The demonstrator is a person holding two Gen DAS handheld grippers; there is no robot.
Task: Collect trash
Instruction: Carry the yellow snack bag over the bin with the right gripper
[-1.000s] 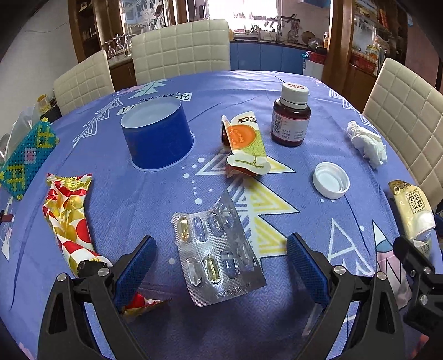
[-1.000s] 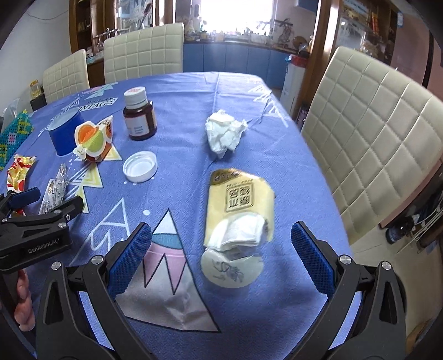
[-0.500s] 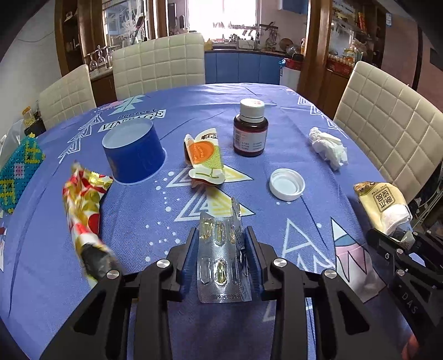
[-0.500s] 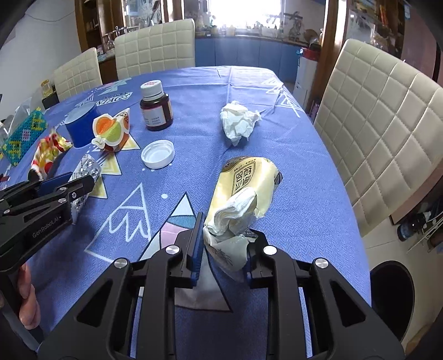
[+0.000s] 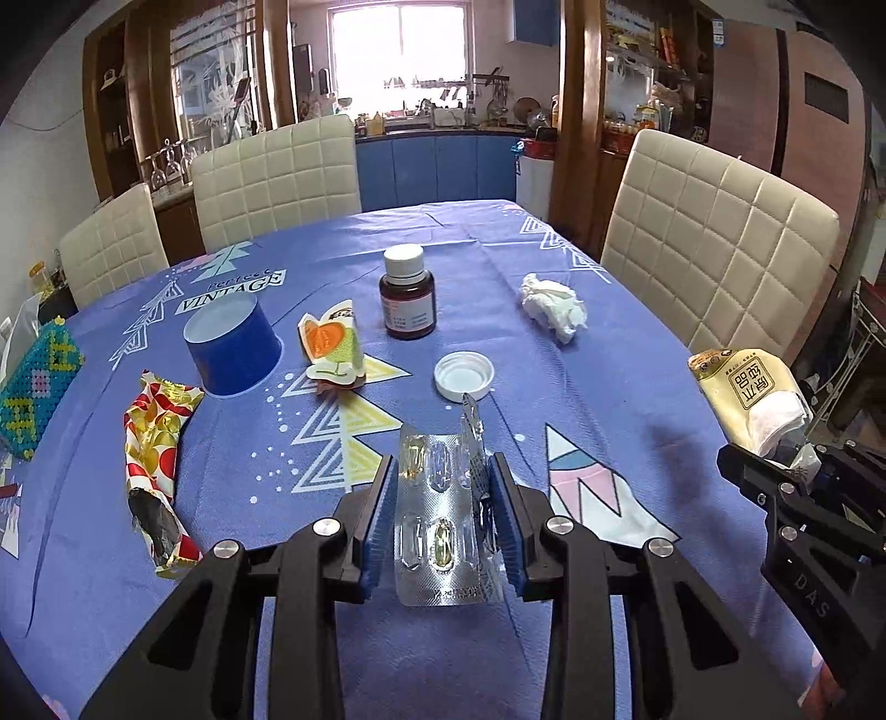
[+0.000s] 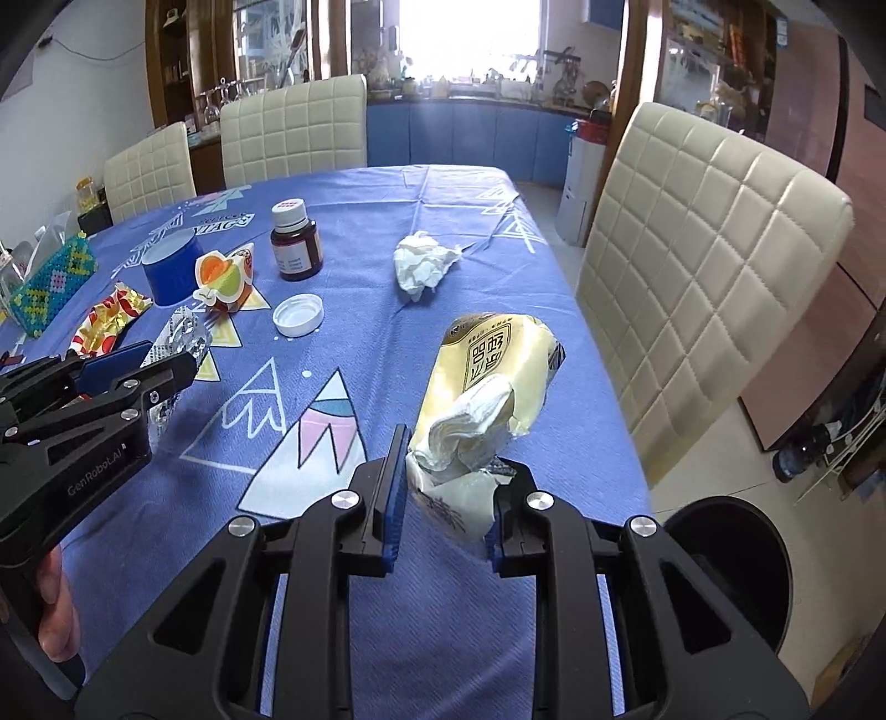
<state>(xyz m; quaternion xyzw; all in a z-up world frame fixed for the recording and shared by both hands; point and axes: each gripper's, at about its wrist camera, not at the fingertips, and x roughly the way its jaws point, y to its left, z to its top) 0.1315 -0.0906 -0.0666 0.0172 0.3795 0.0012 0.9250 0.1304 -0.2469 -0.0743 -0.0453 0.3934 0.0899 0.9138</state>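
Between the right fingers (image 6: 394,487), cup (image 6: 487,382) points away.

The left claw (image 5: 443,515) pinches a silver blister pack (image 5: 440,520) above the blue tablecloth (image 5: 277,554).

A home dining room opening onto a kitchen — a table (image 5: 554,310) under a blue patterned cloth, cream padded chairs (image 5: 714,243) around it, wooden glass-fronted cabinets (image 5: 205,99) with stemware, and blue kitchen counter units (image 5: 437,166) below a window (image 5: 398,50).
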